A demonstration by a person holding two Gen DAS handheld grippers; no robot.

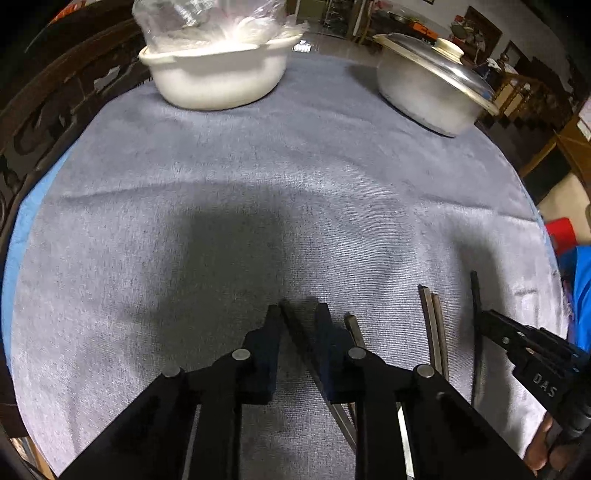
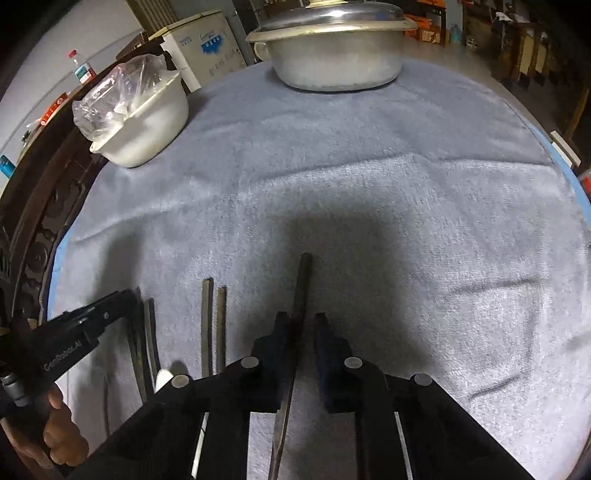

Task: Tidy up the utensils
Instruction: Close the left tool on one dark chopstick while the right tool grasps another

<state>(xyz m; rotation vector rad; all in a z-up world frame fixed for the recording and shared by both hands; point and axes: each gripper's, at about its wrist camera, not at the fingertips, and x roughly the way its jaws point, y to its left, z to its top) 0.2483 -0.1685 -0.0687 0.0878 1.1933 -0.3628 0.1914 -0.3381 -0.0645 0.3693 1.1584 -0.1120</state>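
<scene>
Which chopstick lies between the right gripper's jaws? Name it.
The lone chopstick farthest right, running between the right gripper jaws. The close pair lies flat on the towel to its left, and the rest lie by the left gripper.

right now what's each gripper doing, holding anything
left gripper: open, one chopstick between its fingers
right gripper: open around another chopstick

Grey ribbed cloth (image 1: 295, 184) with a light blue edge, white bowl (image 1: 218, 74) holding a clear bag (image 1: 207, 18), dull silver pot (image 2: 332, 62), dark chopsticks (image 2: 214, 325), black grippers (image 1: 299, 321) with dark blue pads (image 1: 325, 332), dark brown carved chair (image 2: 40, 206)
</scene>
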